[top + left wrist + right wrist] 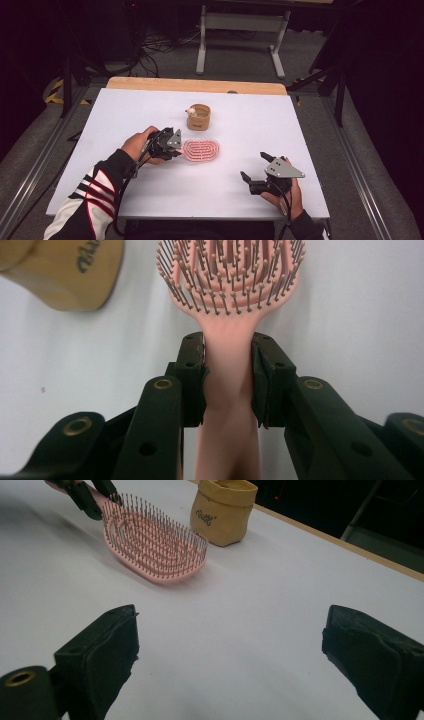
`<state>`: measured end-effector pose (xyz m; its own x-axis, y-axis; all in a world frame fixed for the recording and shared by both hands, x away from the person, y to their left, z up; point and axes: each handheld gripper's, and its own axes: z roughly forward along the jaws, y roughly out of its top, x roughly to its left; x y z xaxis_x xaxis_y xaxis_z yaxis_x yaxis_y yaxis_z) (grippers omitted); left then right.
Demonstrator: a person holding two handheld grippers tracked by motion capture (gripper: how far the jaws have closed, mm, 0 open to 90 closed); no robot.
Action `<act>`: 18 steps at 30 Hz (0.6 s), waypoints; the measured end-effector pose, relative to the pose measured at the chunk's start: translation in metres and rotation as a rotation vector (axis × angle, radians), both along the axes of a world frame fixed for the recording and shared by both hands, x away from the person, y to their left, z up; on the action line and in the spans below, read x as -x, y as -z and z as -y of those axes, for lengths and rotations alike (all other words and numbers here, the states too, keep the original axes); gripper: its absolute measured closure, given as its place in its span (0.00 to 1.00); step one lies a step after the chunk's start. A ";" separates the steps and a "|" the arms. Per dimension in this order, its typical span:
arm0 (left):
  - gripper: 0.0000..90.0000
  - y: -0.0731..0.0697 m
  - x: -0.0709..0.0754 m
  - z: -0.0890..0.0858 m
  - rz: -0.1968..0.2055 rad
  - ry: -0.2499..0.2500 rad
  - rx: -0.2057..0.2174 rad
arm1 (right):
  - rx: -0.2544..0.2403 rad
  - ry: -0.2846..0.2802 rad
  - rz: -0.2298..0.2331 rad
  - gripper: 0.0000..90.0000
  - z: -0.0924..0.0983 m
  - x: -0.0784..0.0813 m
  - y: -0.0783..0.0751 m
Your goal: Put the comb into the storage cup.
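A pink hairbrush (201, 150) lies bristles up near the middle of the white table (125, 107). My left gripper (177, 150) comes in from the left and is shut on its handle. In the left gripper view the black pads (192, 365) press on both sides of the pink handle (228, 375), with the bristled head (230, 275) just beyond. My right gripper (253, 165) rests at the front right, open, nothing between its jaws. From the right gripper view (230, 630) the brush (155, 545) sits ahead to the left, with the left gripper (92, 495) on its handle.
A small tan fabric pouch (198, 116) stands upright just behind the brush, with a small white object at its rim (190, 111); it also shows in the gripper views (65, 270) (222, 510). A wooden strip (195, 85) borders the table's far edge.
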<state>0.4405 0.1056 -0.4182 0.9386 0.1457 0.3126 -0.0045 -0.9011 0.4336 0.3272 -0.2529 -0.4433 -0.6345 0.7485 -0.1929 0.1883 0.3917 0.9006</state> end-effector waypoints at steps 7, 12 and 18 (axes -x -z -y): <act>0.78 0.001 0.008 -0.014 0.057 -0.080 0.108 | -0.018 0.014 -0.003 0.10 -0.002 -0.002 0.002; 0.78 0.000 0.013 -0.019 0.083 -0.098 0.155 | -0.020 0.012 0.015 0.10 -0.004 -0.001 0.001; 0.78 0.000 0.020 -0.021 0.118 -0.109 0.196 | -0.029 0.013 0.020 0.10 -0.005 -0.001 -0.001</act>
<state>0.4205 0.1265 -0.4180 0.8726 0.3126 0.3753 0.0270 -0.7981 0.6020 0.3284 -0.2484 -0.4427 -0.6206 0.7623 -0.1836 0.1750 0.3629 0.9152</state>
